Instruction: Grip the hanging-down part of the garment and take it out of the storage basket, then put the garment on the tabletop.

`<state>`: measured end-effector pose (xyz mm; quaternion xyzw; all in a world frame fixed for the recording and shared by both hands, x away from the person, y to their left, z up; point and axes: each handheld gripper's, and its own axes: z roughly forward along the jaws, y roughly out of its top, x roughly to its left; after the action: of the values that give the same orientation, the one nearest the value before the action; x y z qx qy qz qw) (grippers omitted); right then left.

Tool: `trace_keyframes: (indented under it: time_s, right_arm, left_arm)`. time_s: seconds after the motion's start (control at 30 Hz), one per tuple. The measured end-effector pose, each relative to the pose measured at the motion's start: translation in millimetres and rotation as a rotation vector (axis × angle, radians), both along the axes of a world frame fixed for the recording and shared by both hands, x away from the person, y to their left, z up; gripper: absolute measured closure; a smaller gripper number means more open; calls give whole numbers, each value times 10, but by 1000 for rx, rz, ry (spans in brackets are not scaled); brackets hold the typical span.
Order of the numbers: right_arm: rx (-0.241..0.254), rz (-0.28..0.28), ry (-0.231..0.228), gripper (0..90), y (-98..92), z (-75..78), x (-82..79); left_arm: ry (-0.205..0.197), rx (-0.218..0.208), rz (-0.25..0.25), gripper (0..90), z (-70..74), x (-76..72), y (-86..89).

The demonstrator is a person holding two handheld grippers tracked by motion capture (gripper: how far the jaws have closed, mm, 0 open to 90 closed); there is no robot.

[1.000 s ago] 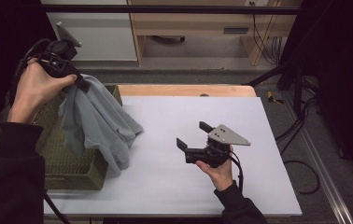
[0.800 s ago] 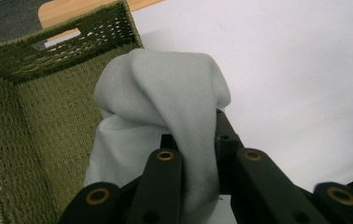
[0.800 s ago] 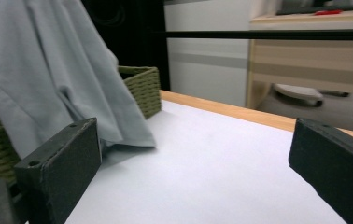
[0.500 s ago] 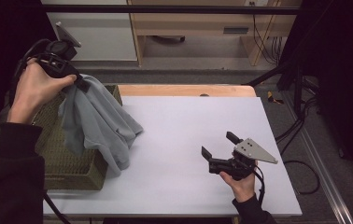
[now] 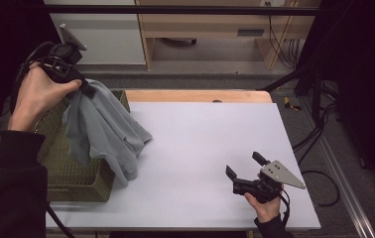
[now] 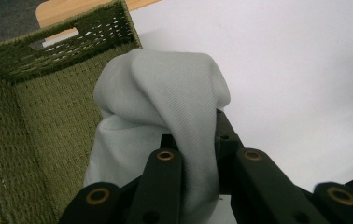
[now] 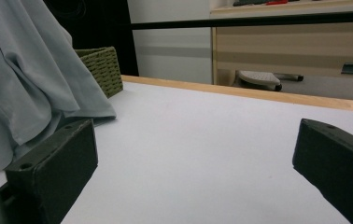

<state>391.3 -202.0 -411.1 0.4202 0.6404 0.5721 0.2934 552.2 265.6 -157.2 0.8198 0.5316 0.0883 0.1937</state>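
Upper left of the high view: left gripper (image 5: pixel 84 89) raised above the woven basket (image 5: pixel 84 184), jaws clenched on a bunched fold of the grey cloth (image 5: pixel 103 134). Cloth hanging down from the jaws in long folds, draped over the basket's right rim, lower edge resting on the white table (image 5: pixel 210 144) just right of the basket. Hand (image 5: pixel 36 96) wrapped round the gripper body, dark sleeve running down the left edge of the frame.

Centre of the left gripper view: cloth (image 6: pixel 165 116) pinched between the two black jaws rising from the bottom, fabric bulging up and over them in a rounded hump, one fold trailing down between them. Basket (image 6: pixel 39 98) on the left and upper left, white table on the right.

Lower right of the high view: right gripper (image 5: pixel 243 167) low over the table near its front edge, jaws spread wide and pointing toward the left of the frame, nothing between them. Well apart from the cloth, bare table in between.

Right gripper view: jaws at the lower left and lower right corners, wide gap, bare white table (image 7: pixel 202 154) between. Cloth (image 7: pixel 30 79) hanging at the upper left, beyond and above the left jaw, not touching it. Corner of the basket (image 7: pixel 102 67) behind the cloth.
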Motion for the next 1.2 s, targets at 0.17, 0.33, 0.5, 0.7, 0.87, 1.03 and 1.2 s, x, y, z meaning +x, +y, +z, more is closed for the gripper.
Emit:
trace_keyframes:
  time_s: [0.17,0.33,0.5,0.7,0.87,1.03,1.2]
  right_arm:
    - [14,-4,4,2,-24,-41,-29]
    - [9,-10,-2,1,-55,-75,-59]
    - [7,-4,2,2,-50,-92,-57]
    - [5,-2,-2,2,-63,-99,-65]
    - [8,-1,12,2,-60,-109,-63]
    - [5,-2,11,2,-64,-106,-65]
    - [10,-3,7,2,-74,-103,-65]
  left_arm:
    - [0,-2,-1,833,-11,9,-5]
    - [2,-3,-3,833,-25,11,0]
    - [2,-2,1,833,-22,4,11]
    - [1,-8,2,833,-18,-3,14]
    - [2,-7,1,833,-17,1,1]
    - [-1,-9,-6,834,0,-11,-40]
    - [-11,-21,-25,835,58,-44,-103]
